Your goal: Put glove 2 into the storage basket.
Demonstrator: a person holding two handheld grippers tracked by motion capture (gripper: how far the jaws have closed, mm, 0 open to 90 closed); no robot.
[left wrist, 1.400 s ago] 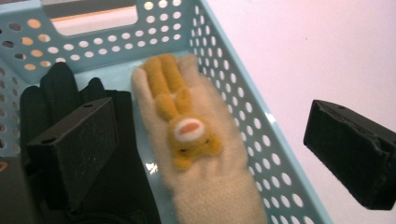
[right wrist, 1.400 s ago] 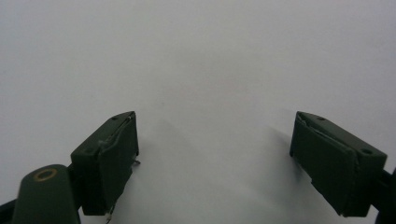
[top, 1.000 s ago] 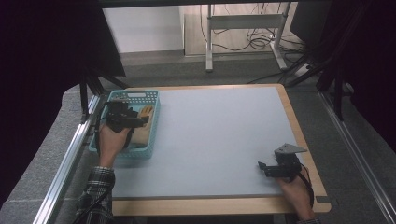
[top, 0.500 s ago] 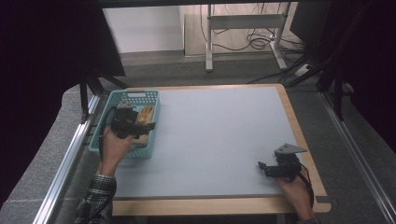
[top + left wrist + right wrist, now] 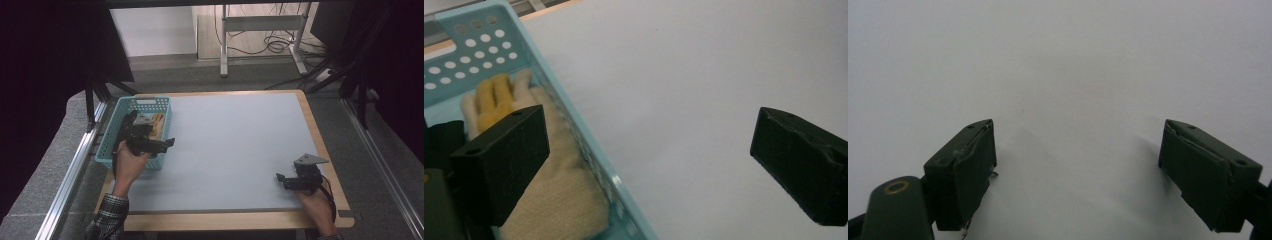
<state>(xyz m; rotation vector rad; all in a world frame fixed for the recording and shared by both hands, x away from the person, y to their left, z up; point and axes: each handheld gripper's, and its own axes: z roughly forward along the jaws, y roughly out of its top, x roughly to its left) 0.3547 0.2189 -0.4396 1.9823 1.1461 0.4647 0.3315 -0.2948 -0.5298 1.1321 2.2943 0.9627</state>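
High view shows a light-blue perforated plastic basket (image 5: 112, 135) at the left edge of the grey table top (image 5: 235, 145). The left gripper (image 5: 167, 142) is above the basket's near right corner, with its tips just past the basket's right wall, over the bare table. In the left gripper view its two black jaws stand wide apart and hold nothing — one jaw is over the inside of the basket, the other over the table outside it. Between them runs the basket's right wall. Inside the basket, against this wall, lies a cream knitted glove with yellow fingers (image 5: 559, 200); the jaw above it does not clearly touch it. The right gripper (image 5: 281, 180) is well apart from the basket, at the near right corner of the table — its jaws are also spread wide and empty, low over the plain surface.
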